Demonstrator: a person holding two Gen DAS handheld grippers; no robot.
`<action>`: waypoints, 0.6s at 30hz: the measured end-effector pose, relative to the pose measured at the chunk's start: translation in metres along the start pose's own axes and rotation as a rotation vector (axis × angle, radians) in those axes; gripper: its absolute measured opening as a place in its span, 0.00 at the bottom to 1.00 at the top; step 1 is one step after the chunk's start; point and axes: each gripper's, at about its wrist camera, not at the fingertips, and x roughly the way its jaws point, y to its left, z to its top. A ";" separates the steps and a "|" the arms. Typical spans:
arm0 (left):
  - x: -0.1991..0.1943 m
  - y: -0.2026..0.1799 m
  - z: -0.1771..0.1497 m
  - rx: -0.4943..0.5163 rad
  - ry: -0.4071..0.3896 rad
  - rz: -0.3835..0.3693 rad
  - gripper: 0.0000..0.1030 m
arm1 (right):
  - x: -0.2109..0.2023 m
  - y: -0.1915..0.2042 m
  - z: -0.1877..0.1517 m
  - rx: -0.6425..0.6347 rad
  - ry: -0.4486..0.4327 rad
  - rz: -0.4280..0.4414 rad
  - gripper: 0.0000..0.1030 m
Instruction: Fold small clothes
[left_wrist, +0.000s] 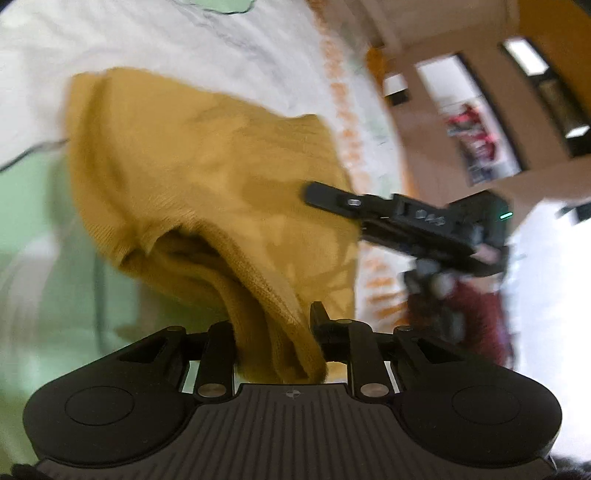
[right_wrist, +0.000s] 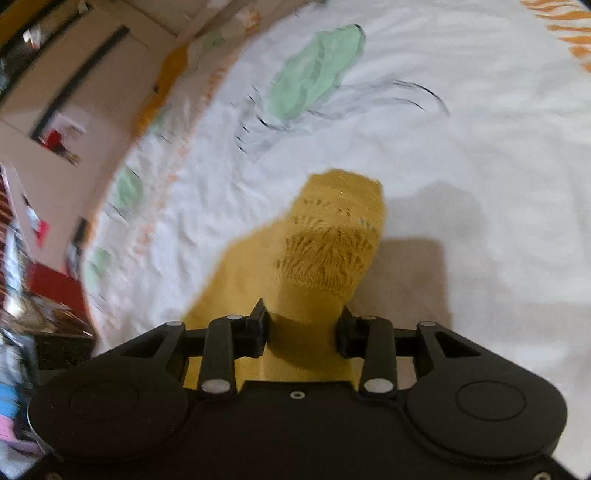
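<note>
- The mustard-yellow knit garment (left_wrist: 207, 192) fills the middle of the left wrist view, lifted off the bedsheet (left_wrist: 184, 44), its ribbed hem bunched and running down into the lower centre of the frame.
- The left gripper (left_wrist: 275, 343) is closed on that bunched hem; cloth packs the narrow gap between its fingers.
- Only the left wrist view shows the right gripper (left_wrist: 314, 195), reaching in from the right edge with its tip against the garment's far side.
- The right wrist view shows the same garment (right_wrist: 332, 236) at centre, a ribbed cuff with small dark stitches standing up above the fingers.
- The right gripper (right_wrist: 301, 332) pinches a fold of the yellow knit between its jaws.
- The knit is soft and slack with a coarser ribbed border; the sheet (right_wrist: 461, 147) is white, wrinkled, printed with pale green leaves and orange marks.
- Open sheet lies at upper right of the right wrist view; the bed edge curves along the left, with blurred furniture beyond.
</note>
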 end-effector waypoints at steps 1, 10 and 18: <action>0.000 0.002 -0.012 0.013 -0.013 0.062 0.23 | -0.002 0.000 -0.009 -0.034 -0.012 -0.058 0.51; -0.027 -0.009 -0.067 0.146 -0.161 0.347 0.27 | -0.029 0.007 -0.050 -0.091 -0.236 -0.160 0.57; -0.063 -0.058 -0.065 0.296 -0.323 0.364 0.63 | -0.042 0.020 -0.069 -0.156 -0.349 -0.158 0.64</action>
